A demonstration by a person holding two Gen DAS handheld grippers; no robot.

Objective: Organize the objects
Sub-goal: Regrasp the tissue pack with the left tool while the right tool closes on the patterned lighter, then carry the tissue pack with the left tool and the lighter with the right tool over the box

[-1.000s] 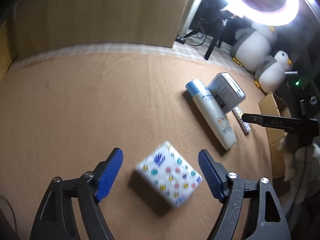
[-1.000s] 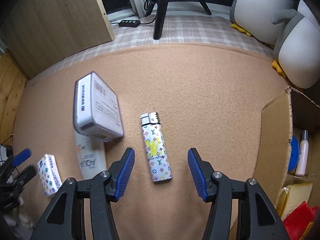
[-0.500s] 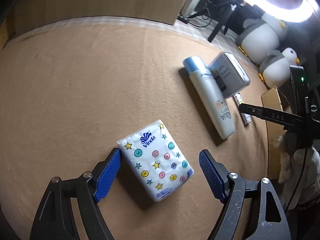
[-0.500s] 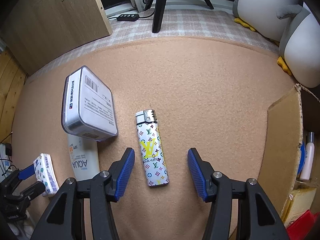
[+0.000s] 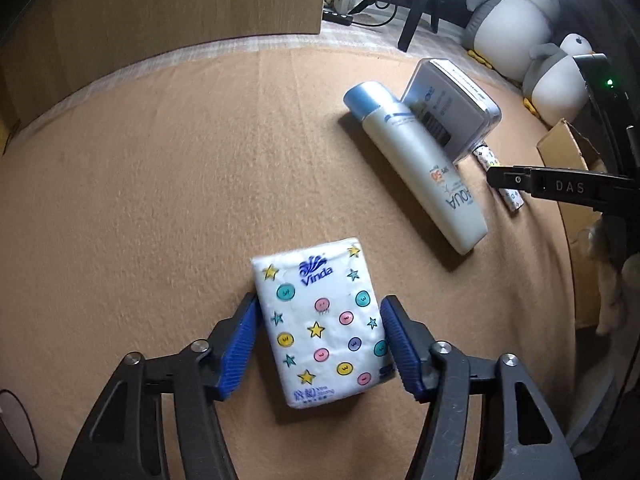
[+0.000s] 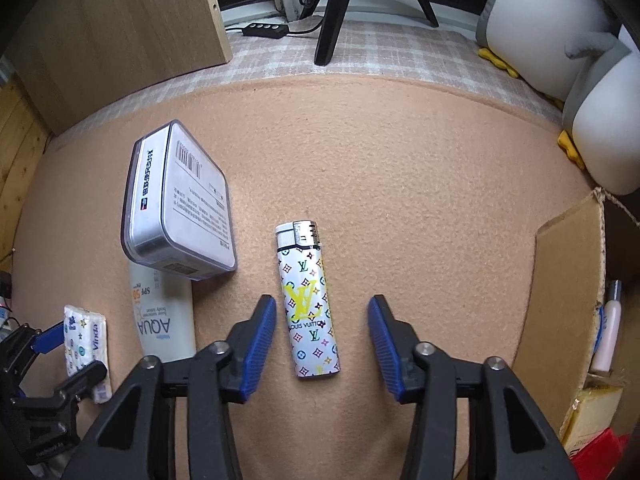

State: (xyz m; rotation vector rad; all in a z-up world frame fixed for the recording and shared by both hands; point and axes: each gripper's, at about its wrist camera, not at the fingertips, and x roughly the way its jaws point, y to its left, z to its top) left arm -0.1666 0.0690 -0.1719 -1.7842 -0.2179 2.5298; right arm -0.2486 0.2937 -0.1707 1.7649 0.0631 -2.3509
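Note:
My left gripper (image 5: 320, 340) has its blue pads closed against both sides of a white Vinda tissue pack (image 5: 320, 320) with coloured dots and stars, lying on the tan cloth. The same pack (image 6: 86, 344) and left gripper (image 6: 60, 356) show at the lower left of the right wrist view. My right gripper (image 6: 322, 340) is open, its pads on either side of a patterned white lighter (image 6: 306, 300) without touching it. A white AQUA sunscreen tube (image 5: 416, 160) lies under the edge of a silver tin box (image 5: 452, 108).
A cardboard box (image 6: 568, 300) with bottles and packets stands at the right. Two plush penguins (image 6: 560, 40) sit at the far right. A wooden panel (image 6: 112, 28) and a black tripod leg (image 6: 332, 12) stand beyond the cloth's far edge.
My left gripper moved forward around the tissue pack and its jaws closed onto it. My right gripper moved slightly forward over the lighter and stayed open.

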